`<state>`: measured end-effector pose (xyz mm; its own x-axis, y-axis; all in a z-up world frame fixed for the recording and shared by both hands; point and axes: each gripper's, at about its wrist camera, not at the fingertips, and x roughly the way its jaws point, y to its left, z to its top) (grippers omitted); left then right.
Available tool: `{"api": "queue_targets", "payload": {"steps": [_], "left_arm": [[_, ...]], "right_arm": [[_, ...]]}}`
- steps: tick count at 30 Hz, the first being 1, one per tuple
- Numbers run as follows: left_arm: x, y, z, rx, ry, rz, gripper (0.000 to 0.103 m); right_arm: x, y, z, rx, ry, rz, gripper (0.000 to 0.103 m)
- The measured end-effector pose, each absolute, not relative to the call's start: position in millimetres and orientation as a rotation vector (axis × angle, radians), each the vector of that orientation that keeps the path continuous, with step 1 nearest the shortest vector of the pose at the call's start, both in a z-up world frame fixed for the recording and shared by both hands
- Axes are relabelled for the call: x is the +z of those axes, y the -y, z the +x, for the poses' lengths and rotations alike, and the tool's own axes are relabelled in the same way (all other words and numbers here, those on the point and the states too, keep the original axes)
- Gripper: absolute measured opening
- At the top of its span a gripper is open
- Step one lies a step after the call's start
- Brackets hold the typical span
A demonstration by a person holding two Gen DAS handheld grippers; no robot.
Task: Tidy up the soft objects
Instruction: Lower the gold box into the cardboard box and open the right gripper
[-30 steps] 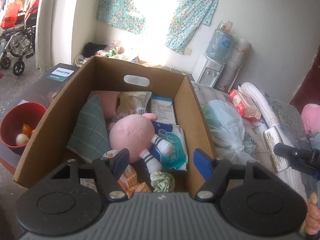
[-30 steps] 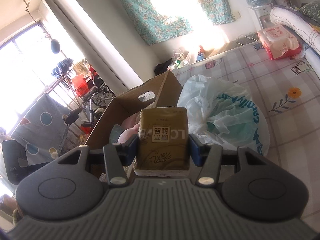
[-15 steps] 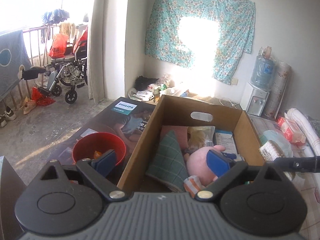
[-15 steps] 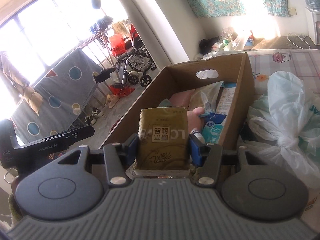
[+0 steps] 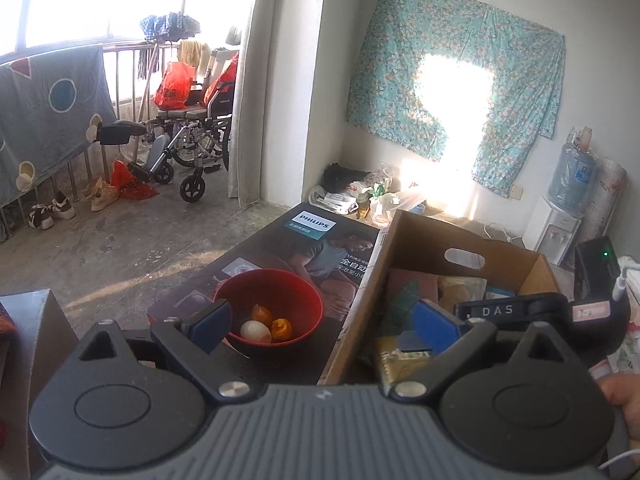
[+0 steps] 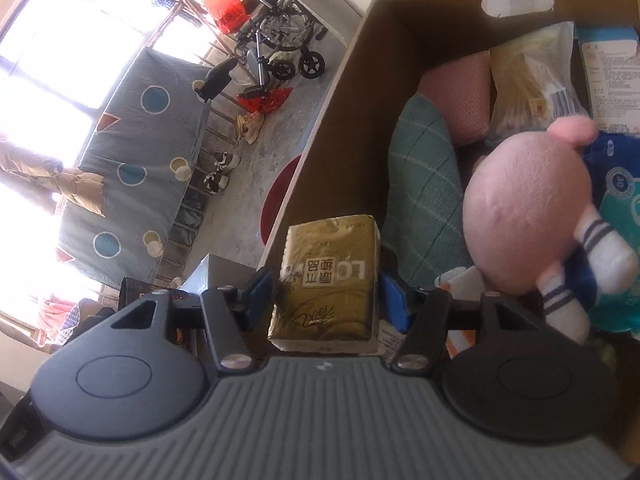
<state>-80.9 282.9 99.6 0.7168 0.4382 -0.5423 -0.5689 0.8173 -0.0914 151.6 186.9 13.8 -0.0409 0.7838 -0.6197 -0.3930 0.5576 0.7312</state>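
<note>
A gold tissue pack (image 6: 328, 272) sits tilted between the pads of my right gripper (image 6: 328, 296), whose jaws are opening; a small gap shows on each side of the pack. It hangs over the near left corner of the cardboard box (image 6: 340, 120). The box holds a pink plush toy (image 6: 520, 220), a green checked cushion (image 6: 424, 192), a pink cushion (image 6: 460, 92) and blue tissue packs (image 6: 616, 200). My left gripper (image 5: 323, 326) is open wide and holds nothing, straddling the box's left wall (image 5: 360, 312). In the left wrist view the right gripper's black body (image 5: 496, 312) reaches into the box over the gold pack (image 5: 400, 360).
A red bowl (image 5: 268, 308) with an egg and orange pieces rests on a dark Philips carton (image 5: 312, 256) left of the box. A wheelchair (image 5: 192, 148) stands by the balcony. A water dispenser (image 5: 560, 224) is at the far wall. A hand (image 5: 624, 396) shows at the right edge.
The right gripper carried the gold pack left, over and down into the box, and its jaws have spread off the pack. The left gripper opened wider and swung left towards the bowl.
</note>
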Motion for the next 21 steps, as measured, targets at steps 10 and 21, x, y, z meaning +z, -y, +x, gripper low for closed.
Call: {"api": "queue_targets", "payload": {"steps": [10,21], "left_arm": [[93,-267,-78,0.483,-0.543,-0.264,0.098],[83,-173,-59,0.213,-0.578,-0.195,0.103]], "right_arm": [[24,-142,133,1.019,-1.247,0.508,0.066],[102,29,64,0.752,-0.766,0.234,0.102]]}}
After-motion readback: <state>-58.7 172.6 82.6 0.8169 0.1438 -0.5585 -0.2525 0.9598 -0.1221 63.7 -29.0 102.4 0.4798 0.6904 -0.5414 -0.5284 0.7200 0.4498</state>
